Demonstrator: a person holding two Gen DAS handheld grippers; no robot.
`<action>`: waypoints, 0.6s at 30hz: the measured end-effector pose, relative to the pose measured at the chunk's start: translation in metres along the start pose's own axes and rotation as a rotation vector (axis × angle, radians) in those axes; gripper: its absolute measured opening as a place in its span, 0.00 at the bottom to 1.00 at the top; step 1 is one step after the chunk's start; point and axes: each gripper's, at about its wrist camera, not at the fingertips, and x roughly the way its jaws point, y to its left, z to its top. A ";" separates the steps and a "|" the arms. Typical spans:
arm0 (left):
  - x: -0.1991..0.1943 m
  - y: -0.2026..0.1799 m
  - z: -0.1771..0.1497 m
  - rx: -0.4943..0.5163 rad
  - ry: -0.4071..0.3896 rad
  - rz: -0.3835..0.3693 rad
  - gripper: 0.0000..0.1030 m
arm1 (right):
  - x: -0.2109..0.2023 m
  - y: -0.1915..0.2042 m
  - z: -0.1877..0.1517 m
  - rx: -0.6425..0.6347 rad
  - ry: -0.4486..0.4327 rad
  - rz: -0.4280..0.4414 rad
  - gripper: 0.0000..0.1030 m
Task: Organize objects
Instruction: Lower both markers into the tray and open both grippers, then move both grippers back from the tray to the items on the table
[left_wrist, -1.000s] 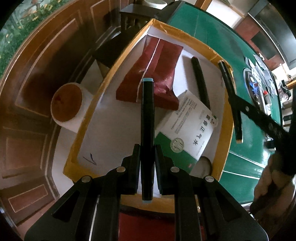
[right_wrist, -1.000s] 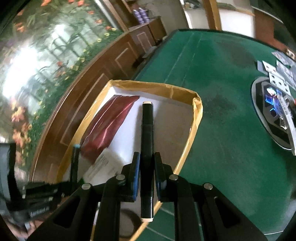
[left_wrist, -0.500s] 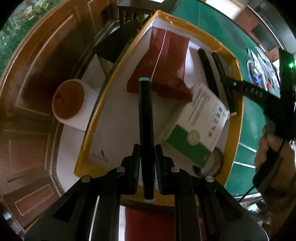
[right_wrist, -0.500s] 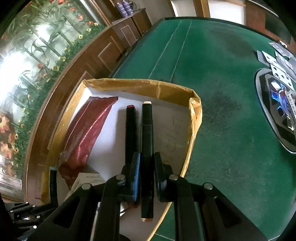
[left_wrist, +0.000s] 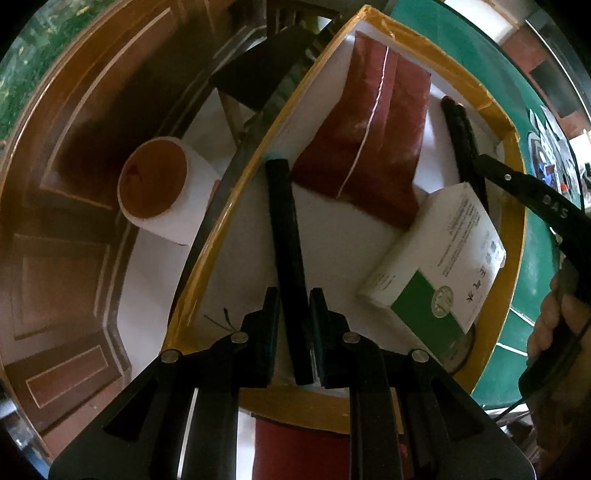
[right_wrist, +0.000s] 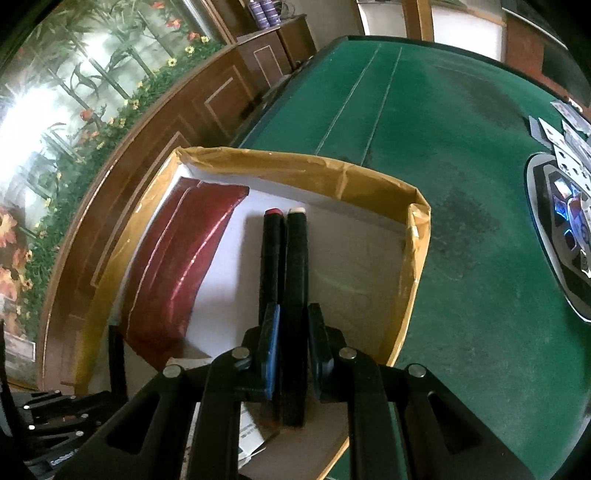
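Both hand-held grippers are clenched on markers over the same shallow white cardboard box with yellow-taped rim (right_wrist: 417, 236), which sits at the edge of the green felt table (right_wrist: 461, 155). Seen from its own camera, the left gripper (left_wrist: 291, 314) clamps a slim black marker with a teal cap end (left_wrist: 286, 236) near its rear third, the barrel reaching forward along the box's left wall, low over the white floor; whether the tip touches cannot be told. From the right wrist view, the right gripper (right_wrist: 291, 336) pinches a black marker with a cream cap end (right_wrist: 295, 280) around its lower half, lying just beside a loose black marker with a red cap end (right_wrist: 271, 254) that rests on the box floor. Also in the box are a crinkled dark red foil pouch (left_wrist: 373, 122) and a white and green printed carton (left_wrist: 439, 258), which leans over a round object that is mostly hidden. These markers look light, rigid and smooth-sided, so they should be apt to roll or swivel if pinched near one end; taking hold across the barrel close to the middle, as both grips roughly do, seems soundest. Letting go low and parallel to the neighbouring marker would probably keep them from rolling apart.
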 end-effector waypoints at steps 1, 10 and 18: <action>-0.001 0.001 -0.001 -0.007 -0.002 -0.012 0.16 | -0.003 -0.001 -0.001 0.005 -0.006 0.008 0.13; -0.036 -0.005 -0.007 -0.058 -0.085 -0.116 0.64 | -0.055 -0.004 -0.014 0.005 -0.124 0.080 0.65; -0.065 -0.067 -0.007 0.030 -0.113 -0.195 0.70 | -0.099 -0.052 -0.048 0.058 -0.191 0.018 0.80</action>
